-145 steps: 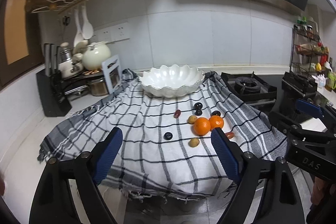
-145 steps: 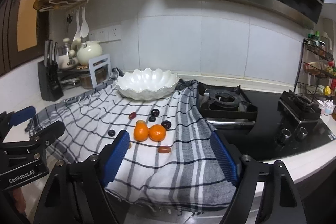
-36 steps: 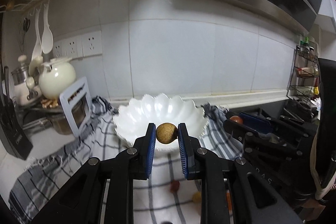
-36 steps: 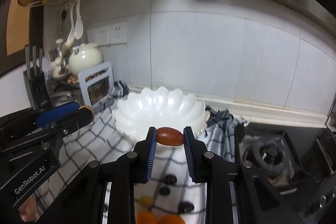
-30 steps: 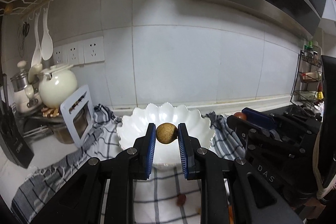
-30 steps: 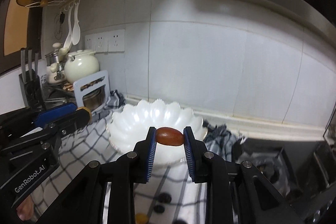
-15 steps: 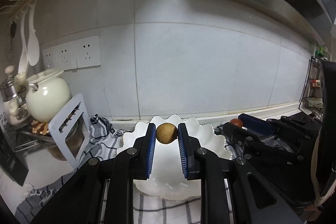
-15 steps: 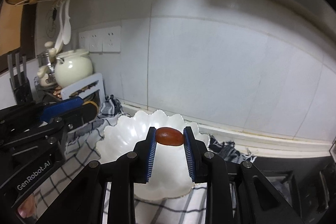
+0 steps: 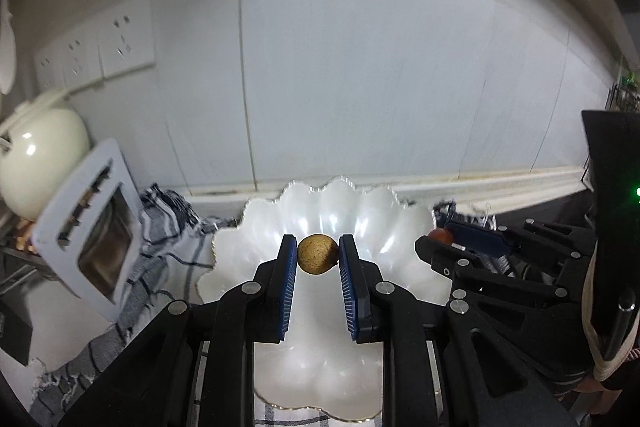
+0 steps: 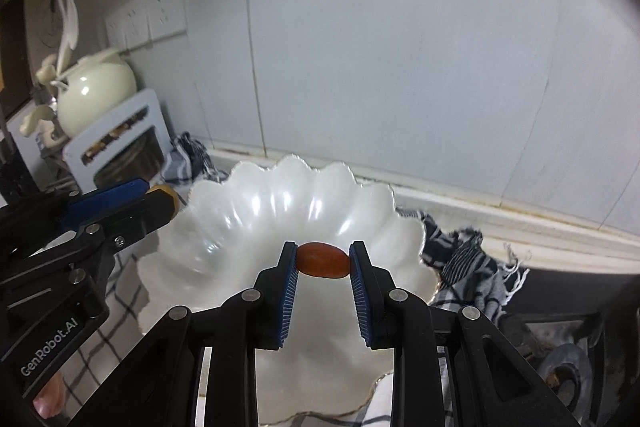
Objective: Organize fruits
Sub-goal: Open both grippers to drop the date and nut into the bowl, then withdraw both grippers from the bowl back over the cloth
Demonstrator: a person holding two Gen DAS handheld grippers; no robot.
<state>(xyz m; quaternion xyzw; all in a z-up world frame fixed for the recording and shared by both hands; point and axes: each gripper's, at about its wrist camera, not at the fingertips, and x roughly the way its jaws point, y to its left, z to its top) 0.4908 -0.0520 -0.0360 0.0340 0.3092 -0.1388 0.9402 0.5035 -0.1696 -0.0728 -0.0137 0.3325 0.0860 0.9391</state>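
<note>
Step in hand, as judged: drop-off of two fruits into the white scalloped bowl.

Left tongs clamped narrow on a round tan fruit, held at the very tips between the blue pads. Right tongs likewise clamped on an oblong reddish-brown fruit, gripped end to end.

Both fruits poised over the bowl's basin, clear of its floor; bowl on the checked cloth over the surface, close to the tiled wall.

To do well: lower toward the bowl's middle before release, not from height (glossy sloped walls, round fruit likely to roll or bounce out). Open slowly, one pair at a time. Keep the two tongs apart; right tips already just beside the bowl's right rim in the left view. Avoid knocking the thin fluted rim.
</note>
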